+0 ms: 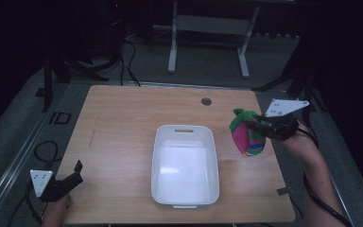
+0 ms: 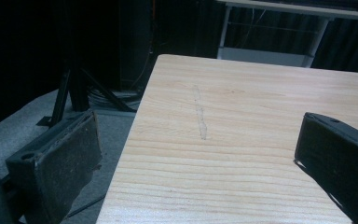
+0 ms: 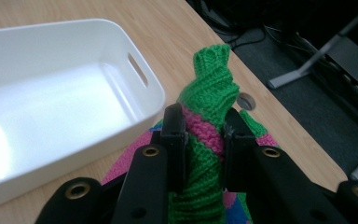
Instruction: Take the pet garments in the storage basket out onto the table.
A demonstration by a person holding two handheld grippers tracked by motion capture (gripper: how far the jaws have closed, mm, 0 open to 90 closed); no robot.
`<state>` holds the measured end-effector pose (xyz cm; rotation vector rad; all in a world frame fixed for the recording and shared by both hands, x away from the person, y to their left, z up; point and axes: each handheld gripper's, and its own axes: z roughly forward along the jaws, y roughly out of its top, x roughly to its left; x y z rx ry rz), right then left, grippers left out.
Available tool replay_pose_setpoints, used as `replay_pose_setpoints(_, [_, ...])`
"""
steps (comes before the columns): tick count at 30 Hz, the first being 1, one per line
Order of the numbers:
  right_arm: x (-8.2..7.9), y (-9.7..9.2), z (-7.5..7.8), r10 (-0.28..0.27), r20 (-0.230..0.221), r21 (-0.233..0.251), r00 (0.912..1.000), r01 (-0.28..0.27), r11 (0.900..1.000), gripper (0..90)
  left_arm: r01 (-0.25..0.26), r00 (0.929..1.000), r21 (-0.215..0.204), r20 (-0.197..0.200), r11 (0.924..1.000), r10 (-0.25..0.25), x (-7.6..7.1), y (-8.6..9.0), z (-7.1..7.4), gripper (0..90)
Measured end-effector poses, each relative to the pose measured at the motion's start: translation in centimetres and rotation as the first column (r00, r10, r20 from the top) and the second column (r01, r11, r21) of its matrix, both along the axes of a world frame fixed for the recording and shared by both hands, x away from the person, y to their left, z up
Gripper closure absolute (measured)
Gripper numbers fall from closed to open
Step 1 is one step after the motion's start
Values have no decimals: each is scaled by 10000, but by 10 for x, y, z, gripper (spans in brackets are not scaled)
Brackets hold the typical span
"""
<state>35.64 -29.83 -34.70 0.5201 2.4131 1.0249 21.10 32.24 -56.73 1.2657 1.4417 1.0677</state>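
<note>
- The counter (image 1: 123, 123) is a pale wood-grain top with rounded corners; a small round cable hole (image 1: 206, 101) sits near its far edge, and a faint pale streak (image 2: 200, 116) runs along the grain on its left part.
- A white rectangular bin (image 1: 185, 165) stands at the middle of the counter, nearer the person's side; it has slot handles at both short ends, and its inside is bare and glossy.
- The right claw (image 1: 254, 124) hangs above the counter just right of the bin; its jaws are pinched tight on the green ribbed neck of a knitted bundle (image 1: 246, 135); the bundle's pink, green and blue body hangs below the jaws, off the surface.
- The left claw (image 1: 74, 174) sits low at the counter's near left corner; its jaws stand wide apart with nothing between them, one over the wood, the other out past the edge.
- The room is dark; grey carpet (image 1: 203, 66) surrounds the counter; a white-legged frame (image 1: 208, 28) stands behind it; black cables (image 1: 127, 66) trail on the floor at the back left, beside dark stand legs (image 2: 74, 88).
</note>
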Motion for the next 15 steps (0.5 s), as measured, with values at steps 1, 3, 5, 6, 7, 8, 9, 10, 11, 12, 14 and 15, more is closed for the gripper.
replay_pose_setpoints(1, [0,-3,-2,-82,14,10,10000,82,10000,747,0,10000,-7,4,10000,0,0,0,0,9])
replay_pose_setpoints(3, [0,-9,-5,-230,-29,122,9997,230,9997,747,5,10000,42,-18,10000,-5,0,0,0,10])
replay_pose_setpoints(5, [0,-13,-9,-374,-38,157,9993,375,9992,747,1,10000,63,-47,10000,-1,0,0,0,9])
replay_pose_setpoints(6, [0,-14,-11,-414,-67,167,9991,415,9990,746,4,10000,71,-45,10000,-4,0,0,0,9])
replay_pose_setpoints(7, [0,-16,-14,-518,-106,160,9986,519,9985,746,11,10000,94,-47,10000,-11,0,0,0,9])
replay_pose_setpoints(8, [0,-16,-14,-518,-106,160,9986,519,9985,746,11,10000,94,-47,10000,-11,0,0,0,9])
replay_pose_setpoints(9, [1,-16,-17,-572,-134,174,9983,575,9982,746,15,10000,81,-43,10000,-14,0,0,0,9])
replay_pose_setpoints(10, [2,-17,-23,-636,-232,160,9977,639,9978,746,5,10000,60,-25,10000,-4,0,0,0,9])
replay_pose_setpoints(11, [3,-17,-26,-696,-268,174,9972,701,9974,746,3,10000,58,-21,10000,-3,0,0,0,9])
replay_pose_setpoints(12, [4,-18,-30,-720,-345,196,9968,727,9972,746,10,10000,63,-22,10000,-10,0,0,0,9])
replay_pose_setpoints(14, [6,-18,-40,-790,-463,263,9958,803,9964,746,3,10000,57,-22,10000,-3,0,0,0,9])
replay_pose_setpoints(15, [7,-18,-43,-800,-550,305,9953,818,9962,746,5,10000,46,-18,10000,-5,0,0,0,9])
